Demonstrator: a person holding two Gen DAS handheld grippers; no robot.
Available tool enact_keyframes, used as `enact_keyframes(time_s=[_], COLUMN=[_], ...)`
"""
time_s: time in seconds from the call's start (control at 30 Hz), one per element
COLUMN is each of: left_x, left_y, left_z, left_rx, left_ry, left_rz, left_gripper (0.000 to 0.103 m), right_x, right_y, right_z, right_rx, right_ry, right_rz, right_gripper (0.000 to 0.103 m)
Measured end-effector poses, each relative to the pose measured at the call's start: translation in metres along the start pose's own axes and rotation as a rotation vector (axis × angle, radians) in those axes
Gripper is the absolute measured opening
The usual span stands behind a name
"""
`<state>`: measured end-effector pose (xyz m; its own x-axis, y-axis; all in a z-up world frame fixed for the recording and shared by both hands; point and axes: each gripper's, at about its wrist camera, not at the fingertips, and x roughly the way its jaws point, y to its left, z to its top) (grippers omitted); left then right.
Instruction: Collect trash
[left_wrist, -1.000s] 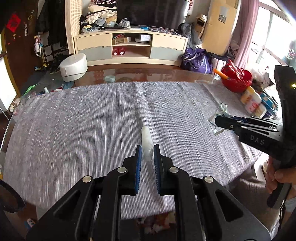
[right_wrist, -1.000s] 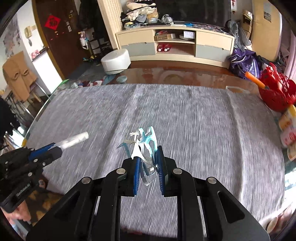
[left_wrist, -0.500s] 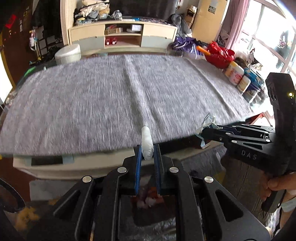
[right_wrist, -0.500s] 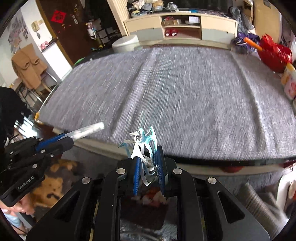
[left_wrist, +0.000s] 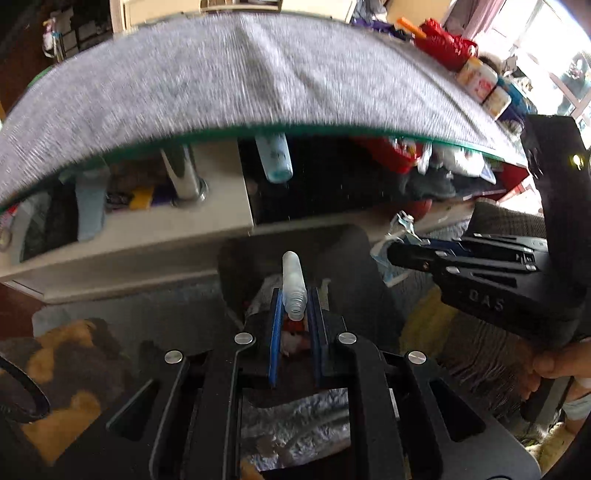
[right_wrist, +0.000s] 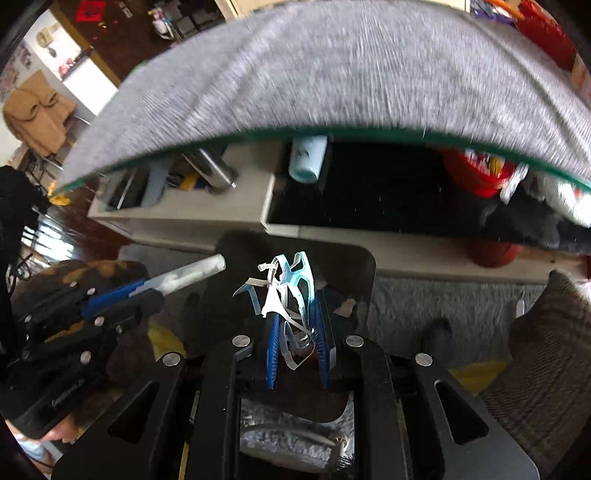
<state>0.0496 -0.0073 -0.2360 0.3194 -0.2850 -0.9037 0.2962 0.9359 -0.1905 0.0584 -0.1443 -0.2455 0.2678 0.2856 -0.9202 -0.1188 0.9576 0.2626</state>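
While both pieces of trash are off the table and in our grip, neither has been let go, so the collecting is, as we judge it, past the picking and short of the dropping. We hold a small clear plastic tube with a ribbed end in our left gripper, whose blue pads are closed on its ribbed part, the rounded tip pointing to twelve o'clock in the left wrist view. In our right gripper we hold a tangle of pale blue and white plastic scraps, the jaws pinched together on the lower strands while the rest fans up toward twelve o'clock.

Just beneath both grippers sits a dark bin with a rounded rim; through the gap between the left fingers we see reddish and white litter already lying inside it. From the right wrist view the left gripper and its tube come in from nine o'clock, over the bin's left edge. From the left wrist view the right gripper and its scraps reach in from three o'clock, near the bin's right edge.

Farther out, at twelve o'clock, the grey cloth covers the glass table, and on what we can see of it no trash remains. Under the table edge lie a pale blue bottle and a cream shelf. What is left, we think, is to open both pairs of jaws over the bin.
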Motion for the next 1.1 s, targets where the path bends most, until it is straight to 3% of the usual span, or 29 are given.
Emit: enact_keyframes(time_s=[0.37,0.4,0.47,0.67,0.73,0.83,0.93,1.1], left_x=[0.038,0.04,0.041,0.034,0.027,0.011,-0.006,-0.041], left_y=[-0.004,-0.003,-0.002,0.005,0.006,0.006,0.004,-0.003], left_z=[-0.006,-0.005,-0.004,0.001,0.004,0.008,0.011,0.018], left_rx=[0.009,0.01,0.007,-0.008,-0.008,0.01,0.026,0.028], left_ry=[0.118,0.124,0.125,0.107,0.091,0.055,0.014,-0.059], left_rz=[-0.036,-0.033,-0.029,0.016,0.038,0.069,0.102,0.096], left_gripper=[0.012,0.016,0.03,0.057,0.078,0.091,0.095,0.095], right_x=[0.036,0.037,0.037,0.027,0.017,-0.003,-0.027,-0.069], right_y=[-0.01,-0.011,-0.013,-0.02,-0.023,-0.027,-0.031,-0.032], right_z=[-0.002,-0.001,0.001,0.01,0.012,0.017,0.021,0.022], right_rx=[0.027,0.029,0.031,0.051,0.058,0.058,0.058,0.055], right_ry=[0.079,0.08,0.076,0.043,0.018,-0.038,-0.095,-0.187], right_rz=[-0.012,-0.014,-0.021,-0.039,-0.048,-0.077,-0.098,-0.105], right_gripper=[0.023,0.025,0.047,0.071,0.08,0.096,0.099,0.1])
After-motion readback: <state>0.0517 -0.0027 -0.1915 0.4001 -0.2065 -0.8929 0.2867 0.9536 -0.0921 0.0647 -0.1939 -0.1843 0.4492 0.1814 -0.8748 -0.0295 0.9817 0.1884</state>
